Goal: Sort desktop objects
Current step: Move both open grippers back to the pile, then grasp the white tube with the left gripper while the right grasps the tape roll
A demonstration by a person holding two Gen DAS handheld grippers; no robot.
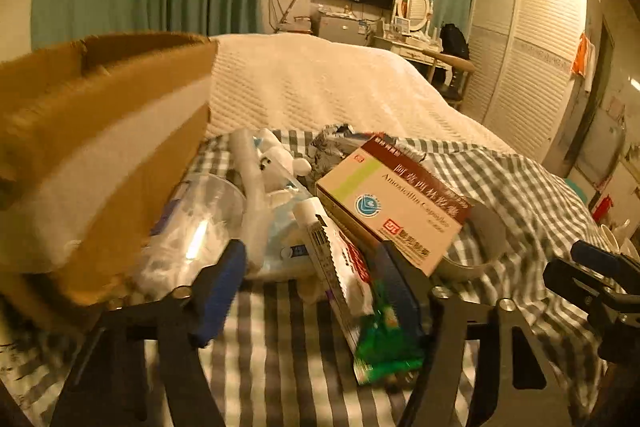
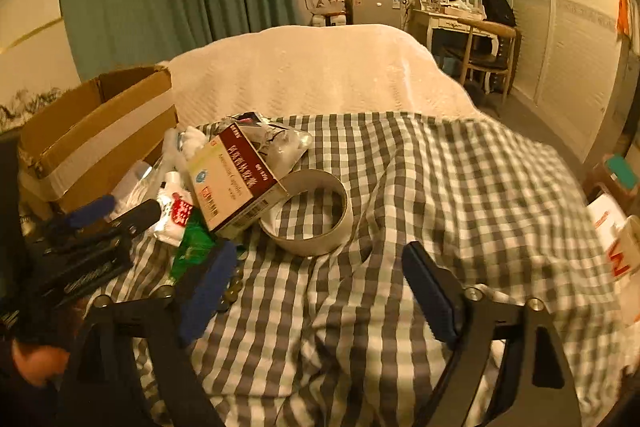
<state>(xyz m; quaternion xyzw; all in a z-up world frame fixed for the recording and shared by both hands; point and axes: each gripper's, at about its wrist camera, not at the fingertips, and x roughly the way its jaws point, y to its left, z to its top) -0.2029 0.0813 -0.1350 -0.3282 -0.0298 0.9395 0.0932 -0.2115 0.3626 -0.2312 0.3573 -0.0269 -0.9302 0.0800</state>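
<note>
With the left gripper parted around the white-and-red squeeze tube just beside the brown cardboard box, and the right gripper parted over bare cloth, closing might also snag the green sachet.

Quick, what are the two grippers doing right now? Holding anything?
Left gripper: open, nothing gripped; the toothpaste tube lies between its fingers.
Right gripper: open and empty, above the checked cloth.
</note>
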